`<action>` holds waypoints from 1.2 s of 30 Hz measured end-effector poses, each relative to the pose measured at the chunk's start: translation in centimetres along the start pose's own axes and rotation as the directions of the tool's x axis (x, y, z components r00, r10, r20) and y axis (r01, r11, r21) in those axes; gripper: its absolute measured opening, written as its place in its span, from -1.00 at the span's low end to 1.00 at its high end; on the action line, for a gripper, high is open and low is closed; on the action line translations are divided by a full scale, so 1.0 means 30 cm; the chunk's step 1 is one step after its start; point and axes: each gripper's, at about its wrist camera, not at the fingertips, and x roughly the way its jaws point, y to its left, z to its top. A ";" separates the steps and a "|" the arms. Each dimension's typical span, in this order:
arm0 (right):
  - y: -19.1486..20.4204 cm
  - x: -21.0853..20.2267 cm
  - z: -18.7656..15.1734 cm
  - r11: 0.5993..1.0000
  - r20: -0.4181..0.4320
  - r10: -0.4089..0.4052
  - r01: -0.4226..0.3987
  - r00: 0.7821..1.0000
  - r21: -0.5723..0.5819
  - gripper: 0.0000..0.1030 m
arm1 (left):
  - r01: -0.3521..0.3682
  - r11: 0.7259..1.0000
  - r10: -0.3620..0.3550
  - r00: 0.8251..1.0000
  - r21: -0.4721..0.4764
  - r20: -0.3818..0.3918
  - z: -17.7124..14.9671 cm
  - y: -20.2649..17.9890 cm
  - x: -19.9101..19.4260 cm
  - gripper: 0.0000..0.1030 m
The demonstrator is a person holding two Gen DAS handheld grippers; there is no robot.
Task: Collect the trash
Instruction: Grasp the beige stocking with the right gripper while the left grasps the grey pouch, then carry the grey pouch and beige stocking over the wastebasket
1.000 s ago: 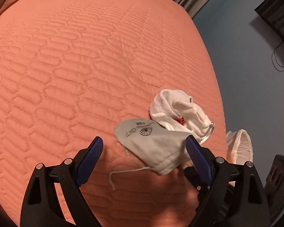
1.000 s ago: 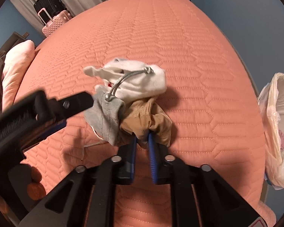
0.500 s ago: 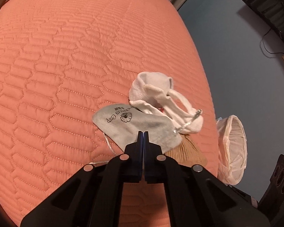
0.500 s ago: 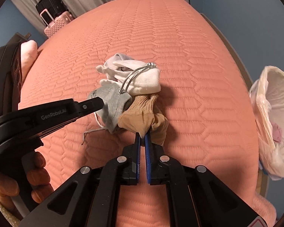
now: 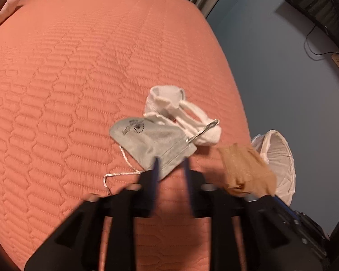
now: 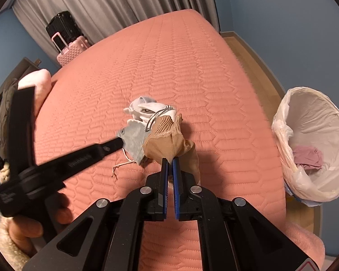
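Note:
A grey drawstring pouch (image 5: 151, 140) lies on the salmon quilted bed (image 5: 79, 79) beside a white sock bundle (image 5: 176, 110) with a metal clip. My left gripper (image 5: 170, 160) is blurred, its fingers a small gap apart over the pouch's near edge. It also shows in the right wrist view (image 6: 121, 141), its tip touching the pouch (image 6: 133, 140). My right gripper (image 6: 170, 161) is shut on a tan stocking (image 6: 167, 142) and holds it above the bed. The stocking also shows in the left wrist view (image 5: 244, 169).
A white-lined trash bin (image 6: 316, 144) stands on the floor right of the bed, holding pink trash (image 6: 307, 155). It shows in the left wrist view (image 5: 280, 158) too. A pink suitcase (image 6: 70, 47) and curtains are behind the bed. A pillow (image 6: 36, 83) lies at left.
My left gripper shut over the pouch, then opened slightly and drew back. My right gripper lifted the tan stocking off the pile and moved it right, toward the bin.

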 end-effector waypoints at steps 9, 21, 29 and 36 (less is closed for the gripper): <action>-0.037 0.003 0.003 0.999 -0.002 0.006 -0.006 1.000 0.036 -0.91 | -0.026 0.999 0.025 0.998 -0.027 -0.057 -0.007 0.017 0.141 0.32; -0.048 0.056 0.028 0.999 -0.024 0.000 0.002 1.000 0.049 -0.91 | -0.042 0.999 0.040 0.996 -0.030 -0.083 -0.015 0.057 0.190 -0.73; -0.016 -0.001 0.028 1.000 0.006 0.017 -0.017 1.000 0.023 -0.91 | -0.037 0.999 0.038 0.999 0.023 -0.006 -0.011 0.033 0.020 -0.76; -0.014 -0.095 0.003 1.000 0.039 0.008 -0.008 0.999 0.002 -0.91 | -0.026 0.994 0.020 0.998 0.107 0.061 -0.020 -0.077 -0.129 -0.76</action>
